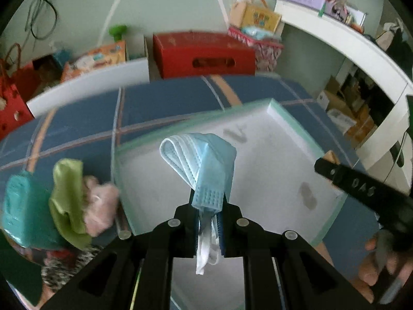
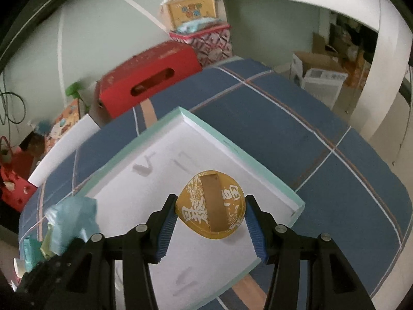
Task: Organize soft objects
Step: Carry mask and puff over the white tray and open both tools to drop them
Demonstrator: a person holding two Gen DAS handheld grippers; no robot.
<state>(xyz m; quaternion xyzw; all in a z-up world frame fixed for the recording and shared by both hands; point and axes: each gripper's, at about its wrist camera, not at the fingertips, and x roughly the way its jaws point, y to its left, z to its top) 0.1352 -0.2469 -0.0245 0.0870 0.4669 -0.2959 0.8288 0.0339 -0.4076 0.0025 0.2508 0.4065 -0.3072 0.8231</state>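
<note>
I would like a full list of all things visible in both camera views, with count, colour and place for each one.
face mask: one, light blue, folded, pinched in the left gripper above the tray
pouch: one, gold with white characters, between the right gripper's pads, over the tray
tray: one, white with mint-green rim, shallow, on the bed
soft items: a pile, teal, lime green and pink, left of the tray
bed cover: one, blue with check lines, under the tray
red box: one, behind the bed by the wall
patterned basket: one, pink, beside the red box
left gripper: black, shut on the mask
right gripper: black with blue pads, gripping the pouch
</note>
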